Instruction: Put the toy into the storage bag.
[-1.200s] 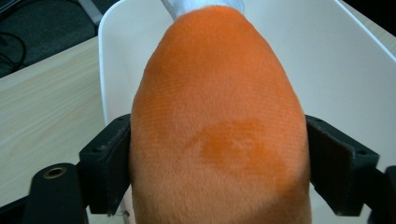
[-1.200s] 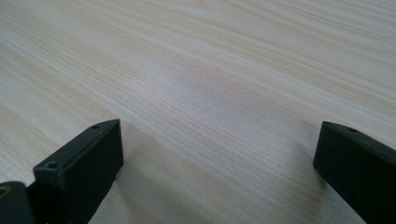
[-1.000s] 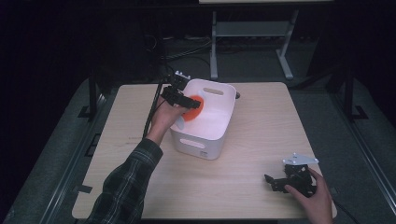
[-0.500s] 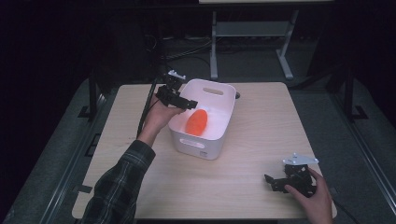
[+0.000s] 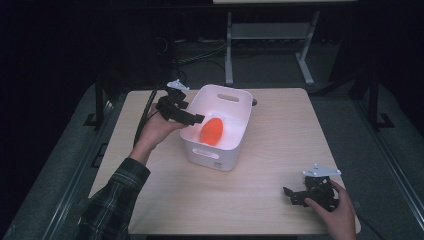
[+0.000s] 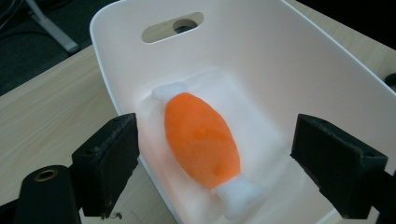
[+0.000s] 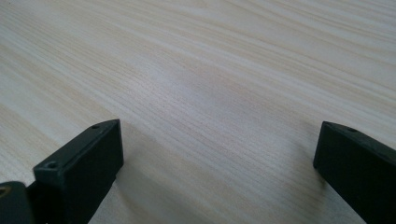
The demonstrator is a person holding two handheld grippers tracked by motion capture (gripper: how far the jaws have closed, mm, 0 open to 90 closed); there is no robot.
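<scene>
An orange candy-shaped toy [image 5: 212, 131] [image 6: 201, 138] with white twisted ends lies on the floor of a white plastic bin [image 5: 230, 98] [image 6: 121, 28]. My left gripper [image 5: 196, 118] [image 6: 229, 154] hovers over the bin's left rim, open, its jaws wide apart with nothing between them. My right gripper [image 5: 290, 193] [image 7: 217, 163] rests low over the wooden table [image 5: 270, 150] [image 7: 196, 70] near the front right corner, open and empty.
The bin stands mid-table, slightly left of centre, with handle slots in its end walls. Bare wood lies to the right and in front of it. Beyond the table a white metal stand [image 5: 265, 35] and cables sit on the dark floor.
The orange toy left my left gripper and dropped into the bin. That gripper opened and drew back to the left over the rim. The right hand stayed still.
</scene>
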